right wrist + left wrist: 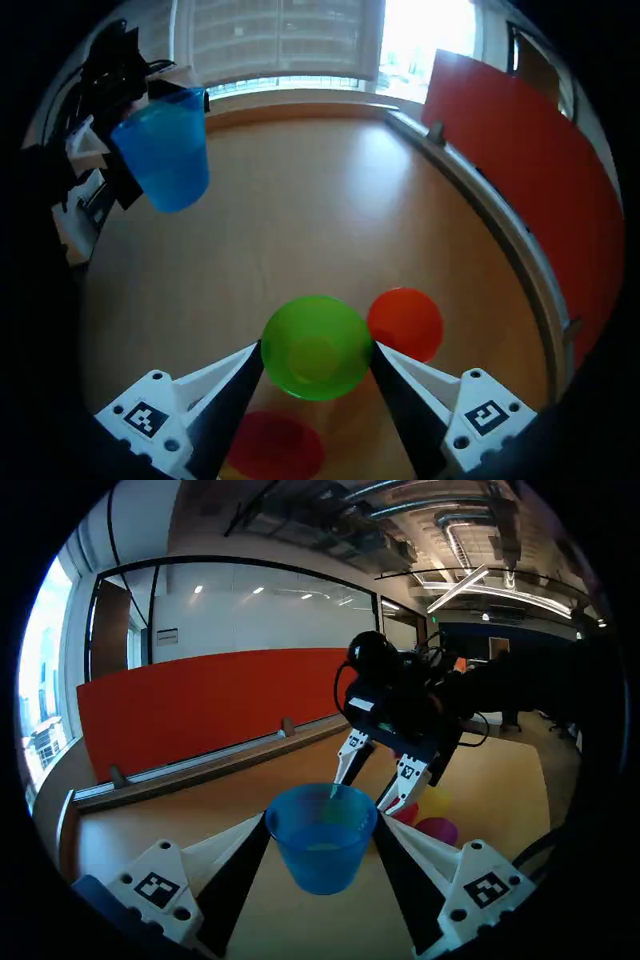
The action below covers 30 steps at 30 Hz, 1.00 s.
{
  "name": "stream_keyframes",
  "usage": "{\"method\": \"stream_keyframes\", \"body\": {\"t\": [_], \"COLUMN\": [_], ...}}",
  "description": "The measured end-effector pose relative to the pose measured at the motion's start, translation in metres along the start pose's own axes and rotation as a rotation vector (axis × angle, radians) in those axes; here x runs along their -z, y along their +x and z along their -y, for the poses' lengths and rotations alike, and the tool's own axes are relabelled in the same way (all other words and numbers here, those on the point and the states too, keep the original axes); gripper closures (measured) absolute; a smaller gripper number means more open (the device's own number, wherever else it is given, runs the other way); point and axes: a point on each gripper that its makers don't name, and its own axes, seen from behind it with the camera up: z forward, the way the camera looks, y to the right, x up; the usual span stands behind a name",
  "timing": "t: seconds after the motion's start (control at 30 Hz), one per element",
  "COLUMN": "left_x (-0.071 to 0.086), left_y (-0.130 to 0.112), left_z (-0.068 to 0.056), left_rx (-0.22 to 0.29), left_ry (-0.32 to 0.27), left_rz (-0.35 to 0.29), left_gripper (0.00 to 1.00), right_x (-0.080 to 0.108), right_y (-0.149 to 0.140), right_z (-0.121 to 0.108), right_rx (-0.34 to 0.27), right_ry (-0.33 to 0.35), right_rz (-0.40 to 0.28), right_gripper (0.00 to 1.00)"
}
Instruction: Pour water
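Note:
A translucent blue cup [322, 844] stands upright between the fingers of my left gripper [320, 824], which is shut on it; it seems to hold a little water. Beyond it, my right gripper [374, 788] hangs over the wooden table [496, 784]. In the right gripper view, my right gripper [316, 346] is shut on a green cup [317, 348], seen from above with its mouth open. The blue cup [164, 152] hangs at the upper left of that view, raised above the table [320, 200] and apart from the green cup.
An orange-red cup [406, 322] and a dark red cup [276, 444] stand on the table under the green one. A yellow cup [436, 800] and a magenta cup [438, 830] sit near the right gripper. A red partition [544, 184] runs along the table's edge.

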Motion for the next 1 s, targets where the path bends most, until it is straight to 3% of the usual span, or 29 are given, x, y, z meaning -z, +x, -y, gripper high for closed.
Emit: {"method": "stream_keyframes", "body": {"t": [0.57,1.0], "left_x": [0.003,0.008], "left_y": [0.002,0.011], "left_z": [-0.006,-0.017], "left_rx": [0.011,0.008], "left_ry": [0.016,0.015], "left_rz": [0.008,-0.004], "left_gripper": [0.13,0.13], "right_x": [0.039,0.07], "right_y": [0.025,0.039], "right_z": [0.005,0.016], "right_rx": [-0.051,-0.087], "right_ry": [-0.071,-0.113], "right_rz": [-0.186,-0.301], "right_gripper": [0.06,0.06]}}
